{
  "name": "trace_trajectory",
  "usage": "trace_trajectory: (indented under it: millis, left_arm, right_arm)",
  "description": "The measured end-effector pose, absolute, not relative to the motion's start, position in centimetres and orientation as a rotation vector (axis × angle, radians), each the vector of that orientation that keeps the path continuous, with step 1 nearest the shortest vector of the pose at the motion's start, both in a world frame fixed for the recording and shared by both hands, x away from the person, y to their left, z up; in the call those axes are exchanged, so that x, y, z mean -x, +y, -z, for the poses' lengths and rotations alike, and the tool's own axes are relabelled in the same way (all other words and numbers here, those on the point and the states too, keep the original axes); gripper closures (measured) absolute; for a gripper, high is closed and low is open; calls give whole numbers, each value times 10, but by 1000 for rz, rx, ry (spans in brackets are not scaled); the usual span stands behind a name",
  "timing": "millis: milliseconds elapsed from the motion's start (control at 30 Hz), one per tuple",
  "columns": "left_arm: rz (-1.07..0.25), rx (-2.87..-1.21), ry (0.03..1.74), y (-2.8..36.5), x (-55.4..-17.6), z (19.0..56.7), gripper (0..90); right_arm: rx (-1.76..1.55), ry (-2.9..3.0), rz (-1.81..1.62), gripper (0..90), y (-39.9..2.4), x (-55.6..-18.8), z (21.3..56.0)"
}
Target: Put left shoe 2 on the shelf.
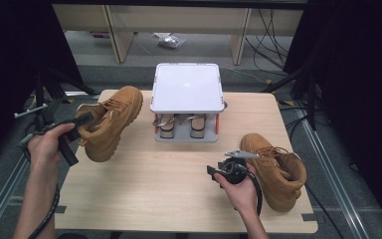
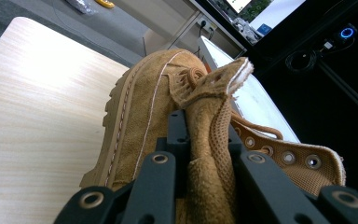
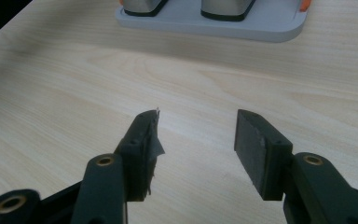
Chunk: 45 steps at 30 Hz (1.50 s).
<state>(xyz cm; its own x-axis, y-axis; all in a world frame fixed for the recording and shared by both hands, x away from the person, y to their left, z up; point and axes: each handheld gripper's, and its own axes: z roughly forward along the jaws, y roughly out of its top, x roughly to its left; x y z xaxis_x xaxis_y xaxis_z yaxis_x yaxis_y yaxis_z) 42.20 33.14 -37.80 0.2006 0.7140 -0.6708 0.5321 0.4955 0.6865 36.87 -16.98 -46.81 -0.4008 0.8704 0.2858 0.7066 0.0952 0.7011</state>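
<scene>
High view first: the left gripper point(image 1: 82, 122) is sitting at the left of the frame, its jaws clamping the back collar of a tan boot point(image 1: 112, 122). That boot is tipping on its side over the upper left part of the wooden table point(image 1: 179, 189), toe pointing up toward the far edge, sole facing the middle of the table. In the upper centre a grey two-level rack point(image 1: 187, 88) is standing on the table, with a pair of shoes point(image 1: 181, 125) sitting on its lower shelf. Lower right of centre, the right gripper point(image 1: 219, 172) is hovering over bare wood, jaws apart with nothing between them. Just to its right a second tan boot point(image 1: 276, 169) is lying on the table, close to the hand but not touched by the jaws.

Left gripper view now: the two black jaws are rising from the bottom and pinching the boot's mesh-lined collar point(image 2: 212, 154) between them. The boot's toe and ridged sole are stretching toward the upper centre, with eyelets showing at the right and the table at the left.

Right gripper view: the jaws are standing open over pale wood, gripping nothing. The rack's grey base point(image 3: 214, 21) is running along the top edge.
</scene>
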Motion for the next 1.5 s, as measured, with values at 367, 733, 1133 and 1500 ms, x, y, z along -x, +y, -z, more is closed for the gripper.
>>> trace_trajectory:
  millis: [367,733,1133,1500]
  left_arm:
    - [-172,-1153,1454,329,-429,373,807]
    - [-166,-1145,1445,327,-434,369,807]
    - [-163,-1128,1434,326,-440,359,806]
    - [-160,-1127,1429,323,-446,354,806]
  right_arm:
    - [-1557,2179,-1179,503,-173,-370,469]
    - [-1559,2174,-1181,502,-173,-370,469]
    - [-1563,2165,-1187,501,-172,-370,470]
    - [-1547,2180,-1187,496,-173,-370,471]
